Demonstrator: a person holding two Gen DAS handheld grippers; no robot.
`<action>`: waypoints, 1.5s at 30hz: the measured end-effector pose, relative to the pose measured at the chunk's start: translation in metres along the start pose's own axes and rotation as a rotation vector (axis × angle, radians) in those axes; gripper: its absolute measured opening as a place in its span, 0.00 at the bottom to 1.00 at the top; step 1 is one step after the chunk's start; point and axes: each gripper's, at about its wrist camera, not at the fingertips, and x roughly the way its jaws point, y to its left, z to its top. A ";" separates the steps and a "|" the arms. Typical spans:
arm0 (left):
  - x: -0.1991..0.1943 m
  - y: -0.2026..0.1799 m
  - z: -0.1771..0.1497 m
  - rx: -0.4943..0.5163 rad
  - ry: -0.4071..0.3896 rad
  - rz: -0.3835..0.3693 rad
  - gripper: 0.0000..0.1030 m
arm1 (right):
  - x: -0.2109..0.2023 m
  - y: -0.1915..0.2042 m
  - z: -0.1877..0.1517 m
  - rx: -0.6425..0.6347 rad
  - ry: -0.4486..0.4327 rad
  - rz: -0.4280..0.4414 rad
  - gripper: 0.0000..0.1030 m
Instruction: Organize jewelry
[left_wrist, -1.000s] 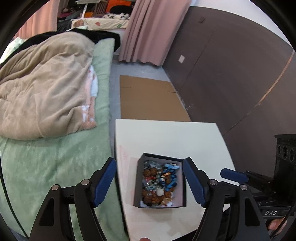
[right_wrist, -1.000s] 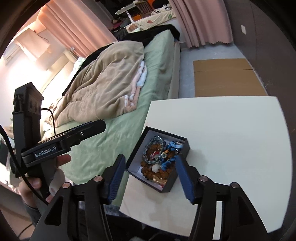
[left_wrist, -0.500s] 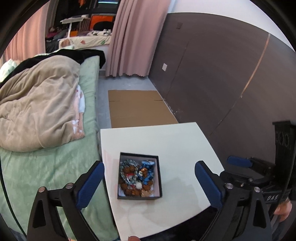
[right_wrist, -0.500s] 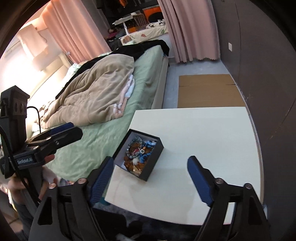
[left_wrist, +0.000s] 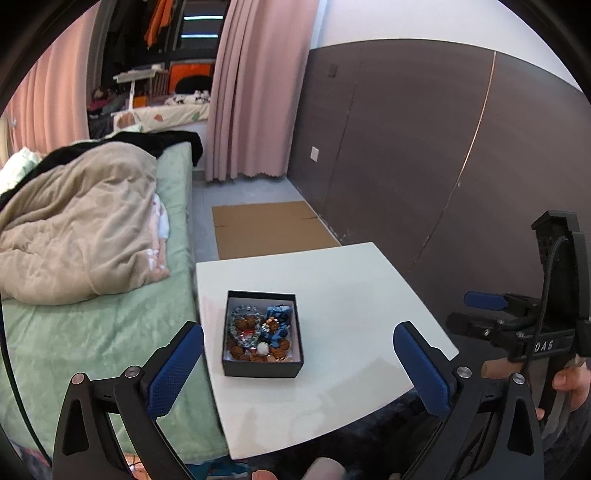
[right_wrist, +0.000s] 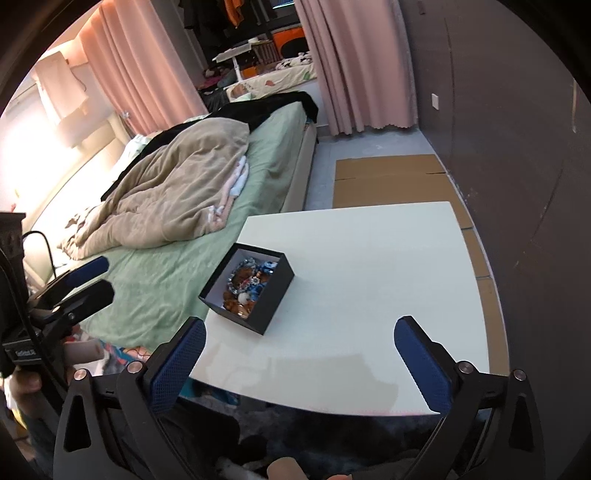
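So the jewelry (left_wrist: 258, 334) is all heaped in a little black box (left_wrist: 263, 365) with no lid on: beaded bracelets, some chunky brown beads, a blue knotted bit, a clear sparkly string, something small and white. The box sits on the white worktop (left_wrist: 332, 295), out ahead of both tongs and a bit toward the bed side, near that edge of the worktop.

Handling-wise I'd guess everything in there is light, but it's a tangle. Bead strings are floppy and slick, so pinching one bead probably lets it roll out; better to catch a loop where it humps up above the pile and lift slowly, since neighbours will likely drag along. The sparkly one looks the most delicate. The box itself looks like stiff card, light enough to skid if you poke it sideways. If it has to be steadied, grabbing across a side wall seems the sane spot.

The left tongs (left_wrist: 297, 363) are opening up, just about as wide as they go, with nothing between them; the box is past the tips. Same for the right tongs (right_wrist: 299, 363): still spreading, empty, box off ahead and to their left.

Beyond the worktop there's a green bed (right_wrist: 177, 273) with a beige duvet (right_wrist: 177, 184), and flat cardboard (left_wrist: 266, 229) on the floor.
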 end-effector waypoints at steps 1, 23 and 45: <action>-0.003 0.000 -0.003 0.001 -0.008 0.003 0.99 | -0.003 0.000 -0.003 -0.009 -0.013 -0.001 0.99; -0.010 0.006 -0.051 0.001 -0.090 0.097 0.99 | -0.018 -0.006 -0.056 -0.048 -0.129 -0.080 1.00; -0.009 0.005 -0.055 0.002 -0.089 0.148 0.99 | -0.027 -0.014 -0.060 -0.032 -0.157 -0.094 1.00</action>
